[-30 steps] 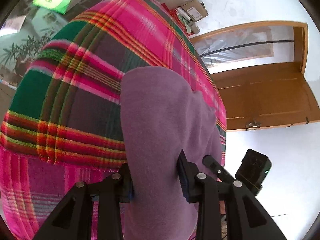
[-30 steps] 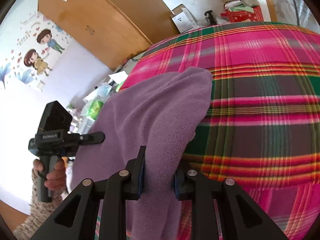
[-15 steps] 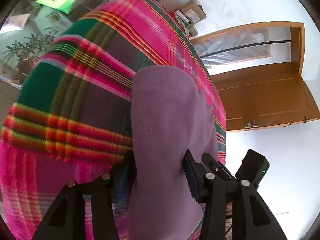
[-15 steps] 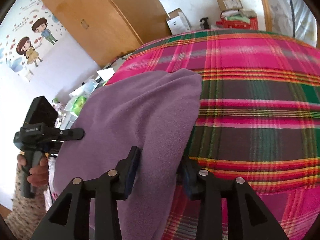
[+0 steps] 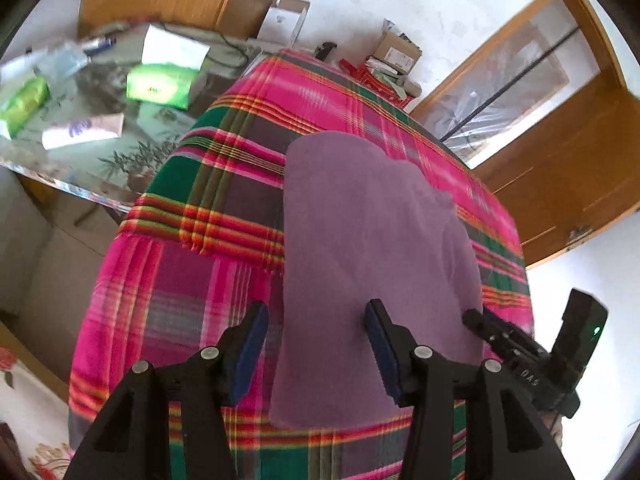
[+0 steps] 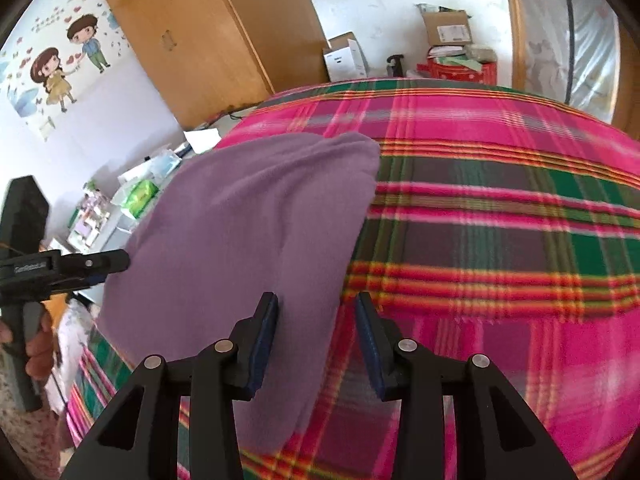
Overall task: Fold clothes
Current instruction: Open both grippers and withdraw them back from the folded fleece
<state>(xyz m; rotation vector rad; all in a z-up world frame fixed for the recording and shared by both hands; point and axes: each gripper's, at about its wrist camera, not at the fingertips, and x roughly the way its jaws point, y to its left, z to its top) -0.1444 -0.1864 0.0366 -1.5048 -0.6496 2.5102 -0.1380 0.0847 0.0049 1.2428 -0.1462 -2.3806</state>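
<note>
Your left gripper [image 5: 316, 340] and right gripper [image 6: 316, 332] fingers now parted, purple garment [image 5: 368, 248] released onto plaid blanket [image 5: 224, 184]; a second ago both clamped it.

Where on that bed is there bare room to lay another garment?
Bare plaid blanket lies open right of the purple garment, up to the far edge. The glass-topped table beside the bed is crowded with boxes and packets.

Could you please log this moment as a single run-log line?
purple garment: flat on plaid blanket | left gripper: jaws open | right gripper: jaws open
</note>
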